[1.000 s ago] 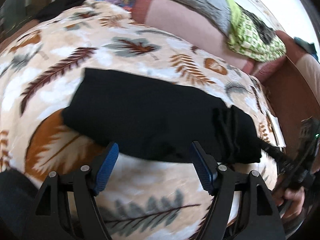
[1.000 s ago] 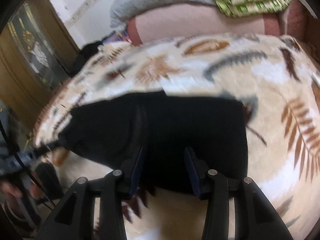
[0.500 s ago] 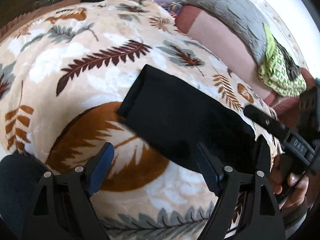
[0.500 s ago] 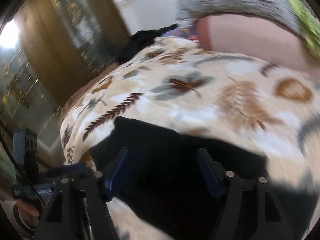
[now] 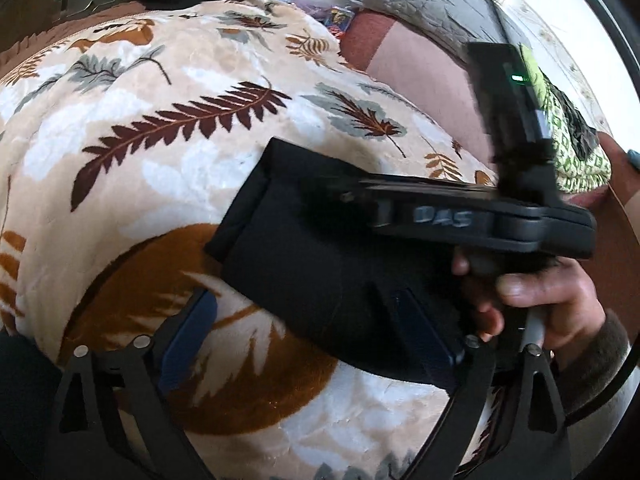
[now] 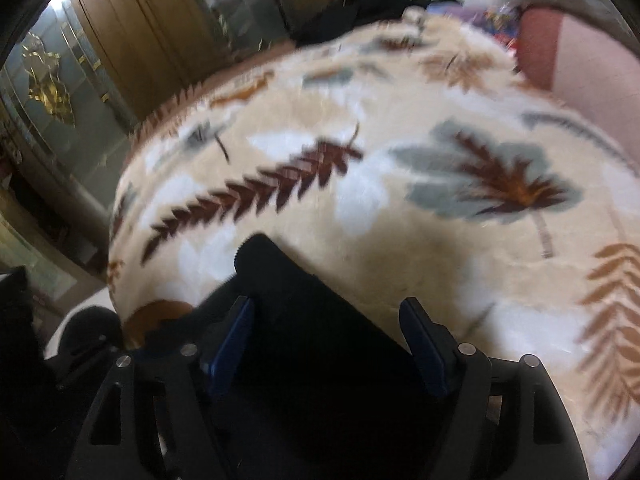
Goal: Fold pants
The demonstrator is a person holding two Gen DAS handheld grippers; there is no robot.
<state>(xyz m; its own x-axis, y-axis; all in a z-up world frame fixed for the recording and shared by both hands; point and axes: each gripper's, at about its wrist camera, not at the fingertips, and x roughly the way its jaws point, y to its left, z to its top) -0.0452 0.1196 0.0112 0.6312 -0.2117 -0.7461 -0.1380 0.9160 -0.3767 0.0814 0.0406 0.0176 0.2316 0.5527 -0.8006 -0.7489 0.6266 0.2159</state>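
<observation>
Left wrist view, folded black pants (image 5: 320,256) on plush leaf-print blanket (image 5: 168,128); left gripper (image 5: 316,332) wide; right gripper (image 6: 326,340) wide

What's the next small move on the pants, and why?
Probably close the right gripper on the near edge of the pants. They lie folded into a thick black rectangle on the leaf-print blanket. Both grippers are open with the cloth between their fingers, and neither has pinched it. The left gripper could steady its end.
</observation>
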